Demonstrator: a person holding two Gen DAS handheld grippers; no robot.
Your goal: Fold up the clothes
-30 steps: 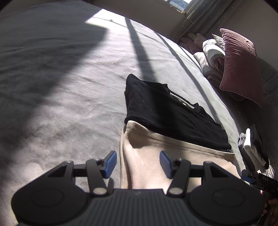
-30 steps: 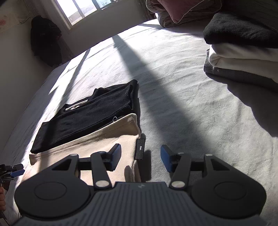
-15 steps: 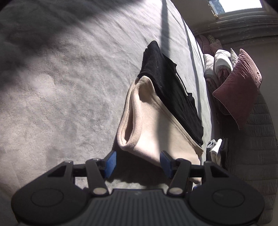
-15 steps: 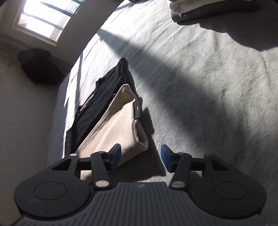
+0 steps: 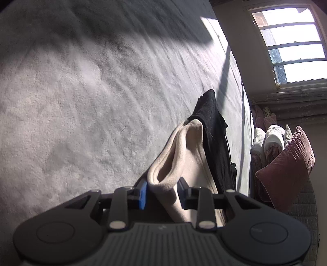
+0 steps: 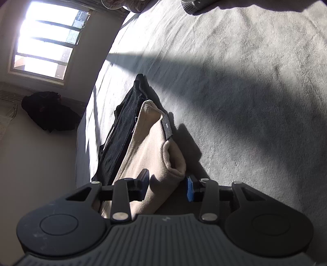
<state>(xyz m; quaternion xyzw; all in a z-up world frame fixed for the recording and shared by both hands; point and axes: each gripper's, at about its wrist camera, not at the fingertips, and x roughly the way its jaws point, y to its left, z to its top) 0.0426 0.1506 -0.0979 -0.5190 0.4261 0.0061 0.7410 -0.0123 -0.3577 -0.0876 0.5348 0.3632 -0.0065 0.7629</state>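
Observation:
A folded beige garment [image 5: 190,155] lies on the grey bed [image 5: 81,102], and a folded black garment [image 5: 214,139] rests along its far edge. My left gripper [image 5: 162,193] is rolled on its side; its jaws are closing and the beige fold's near corner fills the gap, both pads touching it. In the right wrist view the same beige garment [image 6: 147,143], with a small black label [image 6: 167,129], sits beside the black garment [image 6: 120,131]. My right gripper [image 6: 167,186] is also rolled, its jaws closing on the other near corner of the beige fold.
Pillows, one dark pink [image 5: 286,167], are piled at the bed's head under a window [image 5: 290,45]. A stack of folded clothes [image 6: 196,8] pokes in at the top of the right wrist view. A dark heap [image 6: 49,110] sits on the floor by the wall.
Both grippers rolled onto their sides and sank toward the bed. Their jaws went from wide apart around the beige corners to pinched on the fabric.

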